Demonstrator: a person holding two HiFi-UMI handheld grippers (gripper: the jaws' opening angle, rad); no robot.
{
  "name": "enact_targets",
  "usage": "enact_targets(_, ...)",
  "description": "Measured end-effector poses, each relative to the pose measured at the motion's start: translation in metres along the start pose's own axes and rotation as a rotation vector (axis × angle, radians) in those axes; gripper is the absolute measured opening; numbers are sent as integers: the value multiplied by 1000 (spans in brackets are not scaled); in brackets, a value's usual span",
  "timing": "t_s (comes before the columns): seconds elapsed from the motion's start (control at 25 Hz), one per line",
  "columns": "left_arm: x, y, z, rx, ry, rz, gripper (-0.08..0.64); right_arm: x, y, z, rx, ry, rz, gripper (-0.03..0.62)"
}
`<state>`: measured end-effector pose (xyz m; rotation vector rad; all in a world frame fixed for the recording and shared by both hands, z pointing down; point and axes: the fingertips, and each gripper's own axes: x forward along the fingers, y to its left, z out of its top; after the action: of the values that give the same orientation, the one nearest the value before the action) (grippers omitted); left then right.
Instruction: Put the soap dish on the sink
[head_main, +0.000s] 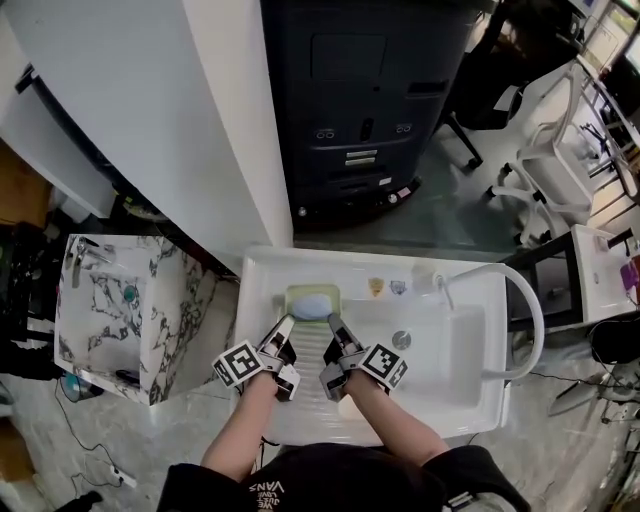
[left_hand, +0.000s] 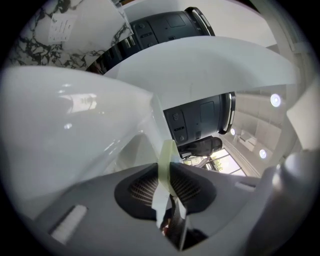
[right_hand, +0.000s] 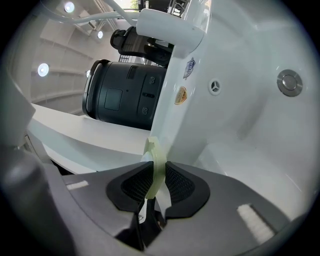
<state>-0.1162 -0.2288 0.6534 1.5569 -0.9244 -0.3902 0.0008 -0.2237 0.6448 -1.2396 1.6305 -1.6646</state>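
Note:
A pale green soap dish (head_main: 312, 302) with a light blue soap in it sits at the back left of the white sink (head_main: 470, 400), on or just above its rim ledge. My left gripper (head_main: 287, 326) is shut on the dish's left edge, and my right gripper (head_main: 333, 325) is shut on its right edge. In the left gripper view the thin green rim (left_hand: 167, 165) is pinched between the dark ribbed pads. The right gripper view shows the same green rim (right_hand: 156, 167) clamped between its pads.
A drain (head_main: 402, 340) lies in the basin to the right of the dish, and a curved white tap (head_main: 528, 310) arches over the right side. A marbled cabinet (head_main: 130, 310) stands to the left. A dark machine (head_main: 365, 100) stands behind the sink.

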Motion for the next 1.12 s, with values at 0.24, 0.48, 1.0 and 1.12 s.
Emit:
enact_targets(0.24,11,5,2,-4,19,32,126,7,-8,6,24,-17,-22,74)
enact_targets(0.48,20,9,0,-29,30,73,126,10,-14,14,35,-27,-44,74)
enact_targets(1.0,34,16,5,-71,7,114,126,20,-19,22,51,-30,-60,74)
enact_targets(1.12,35,16,7,-78,-2,111,126,21,-19,23,57,-33,-58,74)
